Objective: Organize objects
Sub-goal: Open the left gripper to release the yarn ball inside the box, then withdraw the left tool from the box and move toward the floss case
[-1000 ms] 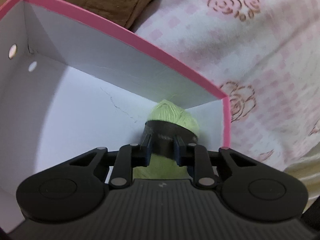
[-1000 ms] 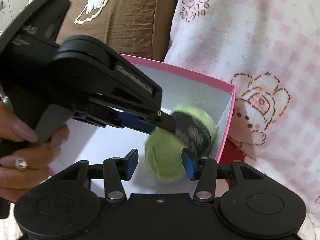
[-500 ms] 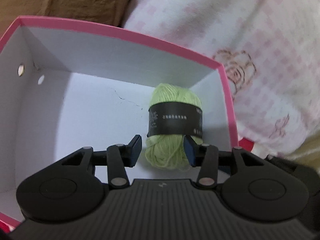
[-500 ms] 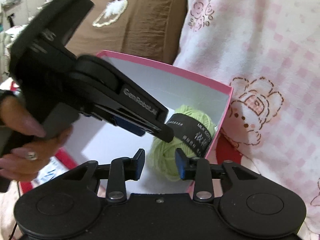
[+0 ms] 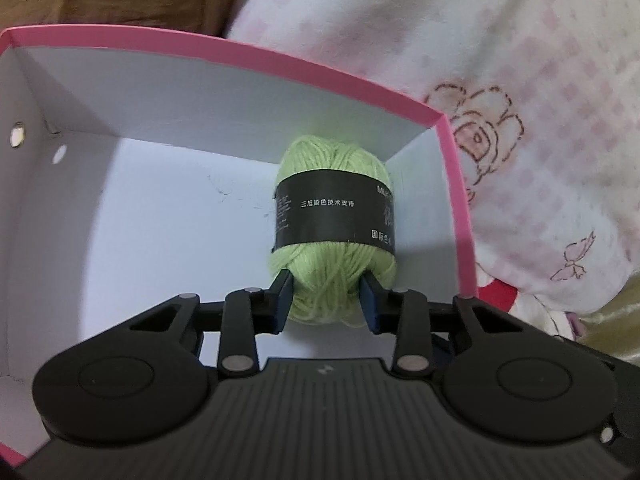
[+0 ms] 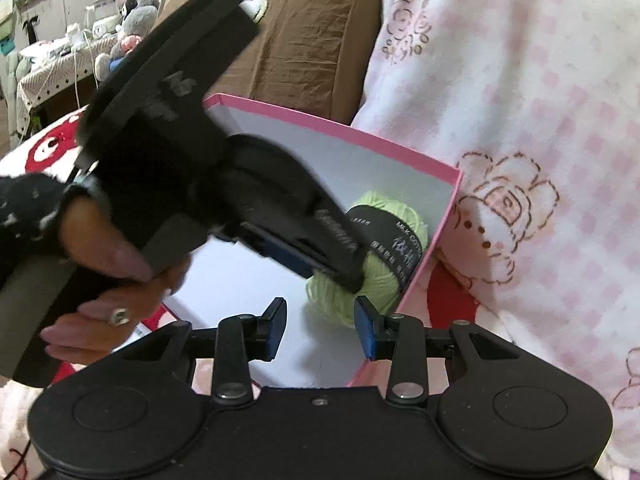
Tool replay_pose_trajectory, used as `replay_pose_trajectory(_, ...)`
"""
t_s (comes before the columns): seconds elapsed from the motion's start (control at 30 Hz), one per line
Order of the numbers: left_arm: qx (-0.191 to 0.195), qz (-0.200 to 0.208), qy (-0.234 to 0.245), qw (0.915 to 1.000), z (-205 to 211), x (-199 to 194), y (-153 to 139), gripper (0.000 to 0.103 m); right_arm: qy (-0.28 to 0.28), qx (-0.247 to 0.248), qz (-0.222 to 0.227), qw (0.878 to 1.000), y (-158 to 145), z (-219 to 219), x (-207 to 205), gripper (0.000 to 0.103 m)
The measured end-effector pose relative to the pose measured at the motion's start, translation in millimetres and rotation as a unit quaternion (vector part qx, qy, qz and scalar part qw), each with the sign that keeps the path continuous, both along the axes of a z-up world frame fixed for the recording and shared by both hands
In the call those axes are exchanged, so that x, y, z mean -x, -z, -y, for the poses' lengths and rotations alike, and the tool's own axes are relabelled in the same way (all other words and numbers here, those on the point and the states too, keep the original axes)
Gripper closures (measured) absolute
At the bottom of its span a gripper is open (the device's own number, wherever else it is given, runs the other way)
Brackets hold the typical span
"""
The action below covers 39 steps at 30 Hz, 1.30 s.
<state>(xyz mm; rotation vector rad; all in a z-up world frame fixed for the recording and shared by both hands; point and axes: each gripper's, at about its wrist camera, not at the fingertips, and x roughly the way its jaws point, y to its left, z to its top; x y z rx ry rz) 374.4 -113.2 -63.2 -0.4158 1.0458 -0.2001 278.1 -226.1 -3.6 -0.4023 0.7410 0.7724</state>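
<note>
Left to right: pink-rimmed box [image 5: 248, 60], white inside, bare floor on its left half. The green yarn ball [image 5: 334, 216] with its black paper band lies in the far right corner, touching the right wall. The left gripper [image 5: 325, 300] has let it go; a second ago the fingers pinched the band, then spread, and over the last half second they have closed in a little again. Now they stand narrowly apart at the near end of the ball; whether the pads press the wool I cannot tell, likely only flanking. Camera sits further back than before, more of the box showing. The right gripper [image 6: 320, 326] hovers over the near rim, jaws partly open, nothing between them, narrower than a second ago. Judgement: yarn placed; next item due. To the right, pink checked bedding [image 5: 540, 80].
</note>
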Motion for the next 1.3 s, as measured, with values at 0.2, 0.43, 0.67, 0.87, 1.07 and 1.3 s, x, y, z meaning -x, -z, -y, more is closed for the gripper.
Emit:
replay_pose_trajectory(0.2,-0.007,0.012,0.010,0.9999,5,9,-6,0.066,0.019,-0.019,-0.005,1.000,-4,9,-4,0.061)
replay_pose_trajectory(0.43,-0.021,0.035,0.022,0.9989,-12,46,-47,0.060,0.040,-0.061,-0.041,0.996,-20,34,1,0.052)
replay_pose_trajectory(0.67,-0.063,0.060,0.029,0.9958,-35,94,-104,0.050,0.032,-0.084,-0.033,0.995,-45,5,22,0.035)
replay_pose_trajectory(0.87,-0.081,0.063,0.030,0.9943,-48,136,-139,0.036,0.016,-0.087,-0.006,0.996,-77,6,46,0.011)
replay_pose_trajectory(1.07,-0.091,0.058,0.033,0.9936,-59,166,-153,0.020,-0.025,-0.064,-0.019,0.997,-98,-5,74,0.008)
replay_pose_trajectory(1.3,-0.082,0.060,0.046,0.9938,-69,194,-161,0.003,-0.049,-0.039,-0.011,0.998,-115,-12,106,0.005)
